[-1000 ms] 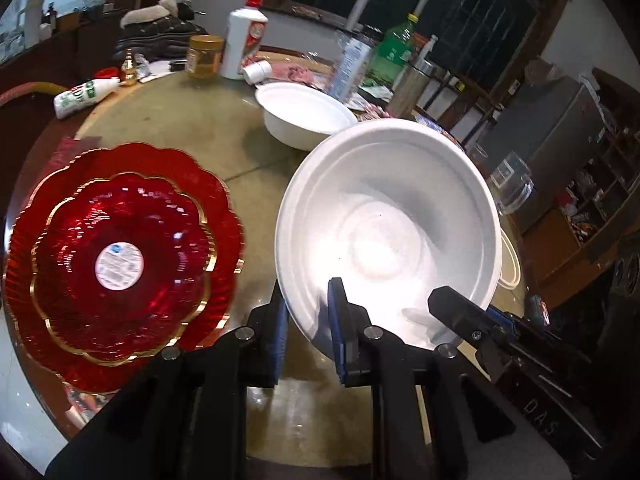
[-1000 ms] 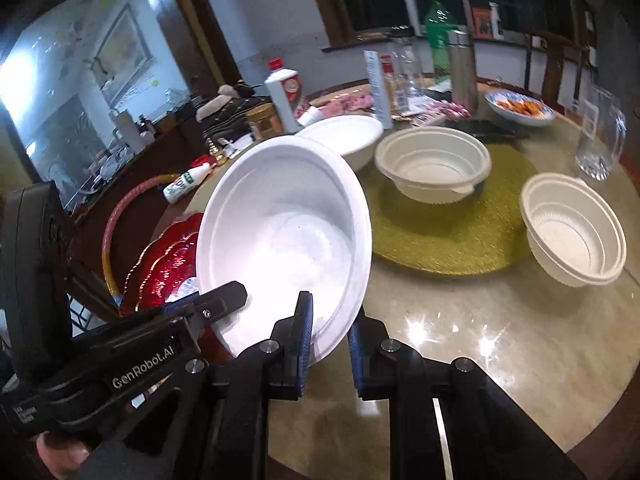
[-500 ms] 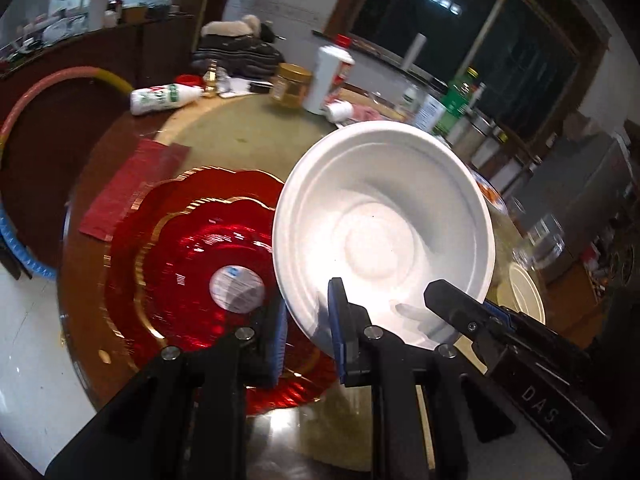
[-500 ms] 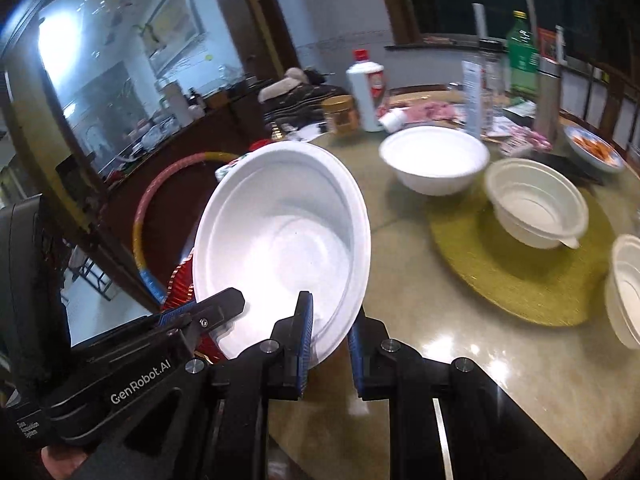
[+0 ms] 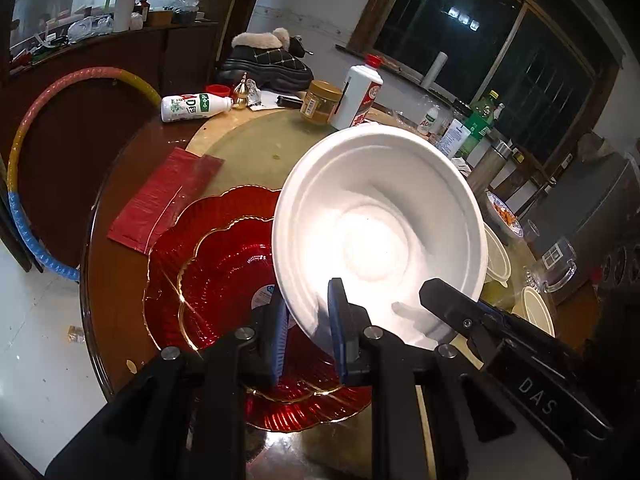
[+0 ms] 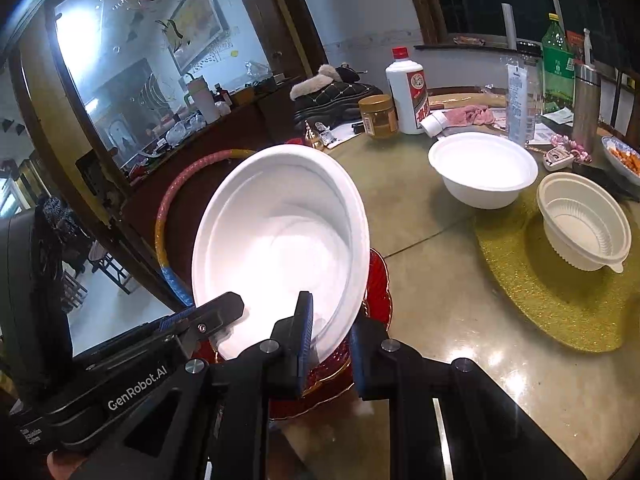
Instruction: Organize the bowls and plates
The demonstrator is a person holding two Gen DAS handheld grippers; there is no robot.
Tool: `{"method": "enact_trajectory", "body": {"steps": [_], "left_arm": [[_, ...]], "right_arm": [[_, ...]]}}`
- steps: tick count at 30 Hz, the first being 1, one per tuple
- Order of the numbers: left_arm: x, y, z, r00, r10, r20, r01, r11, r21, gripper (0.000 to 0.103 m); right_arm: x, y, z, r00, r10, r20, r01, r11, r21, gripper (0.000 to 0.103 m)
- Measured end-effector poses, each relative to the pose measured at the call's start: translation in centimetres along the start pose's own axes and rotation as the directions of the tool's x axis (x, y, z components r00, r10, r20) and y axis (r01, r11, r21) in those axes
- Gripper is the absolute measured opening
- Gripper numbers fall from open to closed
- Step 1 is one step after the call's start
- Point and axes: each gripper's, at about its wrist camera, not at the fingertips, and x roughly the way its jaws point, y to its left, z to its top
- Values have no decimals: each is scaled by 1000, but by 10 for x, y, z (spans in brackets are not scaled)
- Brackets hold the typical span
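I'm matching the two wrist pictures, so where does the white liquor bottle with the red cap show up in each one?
Left wrist: white liquor bottle top centre, behind the held white bowl.
Right wrist: bottle upper right of centre.
Shared landmark: peanut butter jar beside it.

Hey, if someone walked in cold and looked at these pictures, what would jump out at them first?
The big white bowl fills the middle of both views, tilted, its near rim pinched by the left gripper and the right gripper. Under it lie the stacked red plates with scalloped gold edges, near the table's edge. Further back in the right view, another white bowl and a cream plastic bowl wait.
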Motion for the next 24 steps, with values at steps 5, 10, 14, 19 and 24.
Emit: {"method": "enact_trajectory", "body": {"steps": [5, 10, 14, 19, 24], "left_arm": [[1, -3, -2, 1000, 11, 7, -11, 1000, 7, 17], [0, -4, -2, 1000, 14, 10, -14, 1000, 9, 17], [-1, -4, -2, 1000, 15, 11, -15, 1000, 8, 17], [-3, -3, -3, 1000, 17, 13, -17, 1000, 6, 17], [-7, 1, -5, 1000, 19, 16, -19, 1000, 4, 17]], "right_arm": [[-1, -4, -1, 1000, 9, 2, -9, 1000, 9, 17], [0, -4, -1, 1000, 13, 3, -13, 1000, 10, 17], [1, -4, -1, 1000, 18, 1, -18, 1000, 7, 17], [1, -2, -2, 1000, 21, -2, -21, 1000, 2, 17], [2, 1, -3, 1000, 26, -5, -26, 1000, -9, 17]]}}
